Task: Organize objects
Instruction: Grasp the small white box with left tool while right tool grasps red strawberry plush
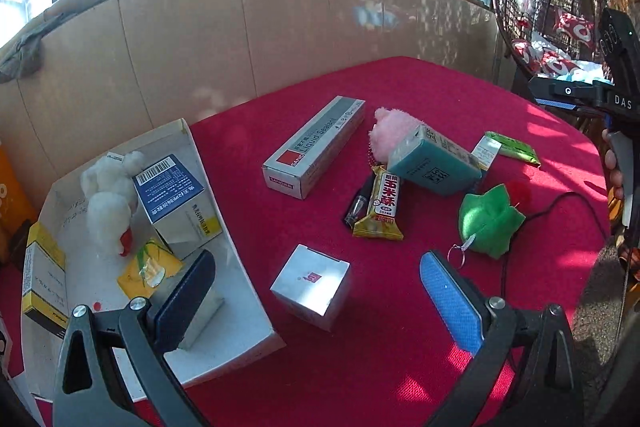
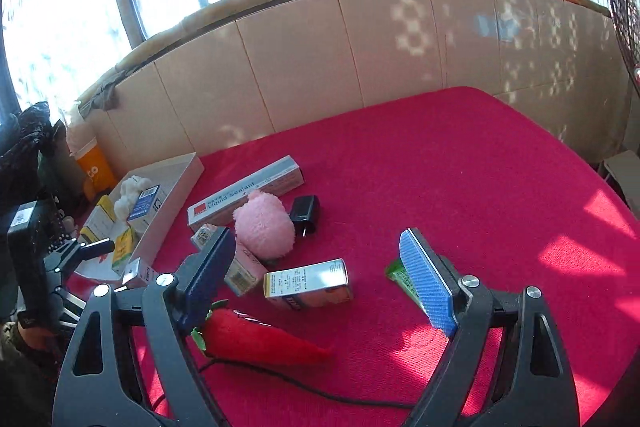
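Mid-sorting, both claws gape empty: left claw (image 1: 316, 291) hovers over the small white box (image 1: 310, 285) just right of the tray (image 1: 240, 323), probably the next pick

Left wrist view: dark tube (image 1: 355, 205) mostly hidden under snack bar (image 1: 382, 205); red plush (image 1: 519, 191) only peeks out behind green plush (image 1: 489, 221), centre right. Yellow box (image 1: 42, 281) cut by left edge. Right wrist view: green packet (image 2: 402, 277) half hidden behind blue pad (image 2: 426, 281), lower centre; small print unreadable.
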The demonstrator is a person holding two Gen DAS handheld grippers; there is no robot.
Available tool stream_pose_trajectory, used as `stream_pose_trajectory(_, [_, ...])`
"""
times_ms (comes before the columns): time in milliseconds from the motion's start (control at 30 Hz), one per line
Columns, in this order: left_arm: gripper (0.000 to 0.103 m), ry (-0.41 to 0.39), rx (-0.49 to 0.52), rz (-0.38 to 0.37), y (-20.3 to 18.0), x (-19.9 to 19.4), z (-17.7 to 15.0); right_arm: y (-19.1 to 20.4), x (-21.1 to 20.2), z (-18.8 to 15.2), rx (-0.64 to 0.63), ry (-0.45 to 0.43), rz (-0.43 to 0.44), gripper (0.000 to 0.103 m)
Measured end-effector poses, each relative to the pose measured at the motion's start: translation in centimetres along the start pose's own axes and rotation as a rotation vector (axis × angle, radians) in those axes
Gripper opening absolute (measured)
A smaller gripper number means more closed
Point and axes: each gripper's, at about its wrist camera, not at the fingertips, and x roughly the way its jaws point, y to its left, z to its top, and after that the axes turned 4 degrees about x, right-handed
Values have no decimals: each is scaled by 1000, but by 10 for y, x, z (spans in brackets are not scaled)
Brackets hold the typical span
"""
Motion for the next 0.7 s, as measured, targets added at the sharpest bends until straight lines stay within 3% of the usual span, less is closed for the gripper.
stream_pose_trajectory(67, [103, 10, 16, 1, -3, 2, 0, -11, 3, -5, 12, 25, -2, 85])
stream_pose_trajectory(133, [101, 20, 37, -5, -6, 4, -1, -14, 3, -12, -1, 47, 69, 85])
stream_pose_trajectory(233, [96, 37, 56, -17, -10, 9, -2, 4, 5, -23, -119, 99, 186, 85])
stream_pose_trajectory(400, [82, 75, 53, -56, -14, 20, -3, 41, 21, -42, -283, 182, 242, 85])
stream_pose_trajectory(500, [78, 88, 69, -65, -18, 23, -4, 57, 34, -51, -336, 232, 253, 85])
stream_pose_trajectory(633, [56, 95, 52, -84, -19, 25, -5, 69, 55, -62, -368, 311, 227, 85])
stream_pose_trajectory(700, [54, 93, 48, -84, -19, 25, -5, 70, 64, -66, -366, 339, 199, 85])
